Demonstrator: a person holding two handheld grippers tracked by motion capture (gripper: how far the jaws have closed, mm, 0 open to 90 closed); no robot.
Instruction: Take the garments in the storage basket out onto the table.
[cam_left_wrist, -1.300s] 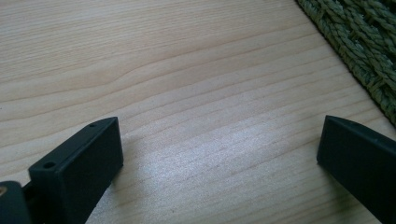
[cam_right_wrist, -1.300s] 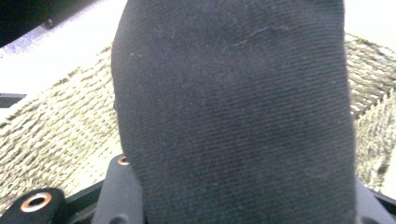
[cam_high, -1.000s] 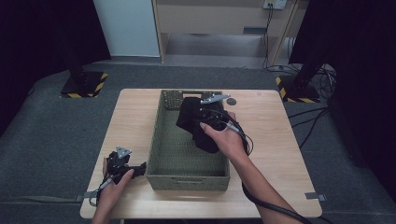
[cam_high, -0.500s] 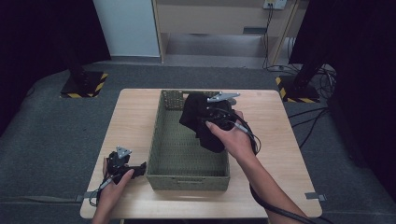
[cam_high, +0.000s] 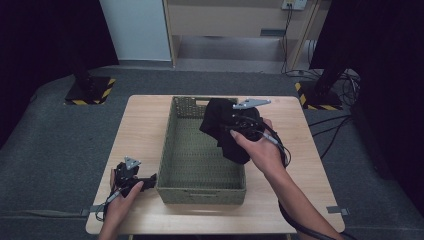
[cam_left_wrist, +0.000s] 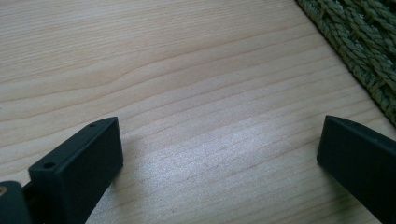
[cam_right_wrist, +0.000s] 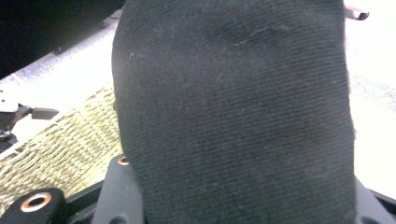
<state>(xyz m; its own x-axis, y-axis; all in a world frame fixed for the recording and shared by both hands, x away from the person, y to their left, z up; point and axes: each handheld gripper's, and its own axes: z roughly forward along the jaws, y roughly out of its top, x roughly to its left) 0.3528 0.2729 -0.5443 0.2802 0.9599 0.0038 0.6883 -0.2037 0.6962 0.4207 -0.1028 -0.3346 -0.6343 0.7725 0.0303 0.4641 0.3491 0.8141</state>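
Gripping a black cloth (cam_high: 227, 131), the right gripper (cam_high: 239, 125) holds it above the far right part of the woven basket (cam_high: 172, 145), jaws clamped on the fabric. Near the table's (cam_high: 145, 115) front left corner the left gripper (cam_high: 134, 180) rests with jaws wide apart on bare pale wood, just beside the basket. Grey carpet surrounds the table; black curtains hang at both sides.

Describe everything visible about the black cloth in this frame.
The black cloth is a dark knitted fabric with a fine ribbed weave, bunched into a soft lump. The right gripper is shut on it and holds it lifted over the far right part of the woven green basket. Its lower end droops toward the basket's right wall; whether it touches there cannot be told.
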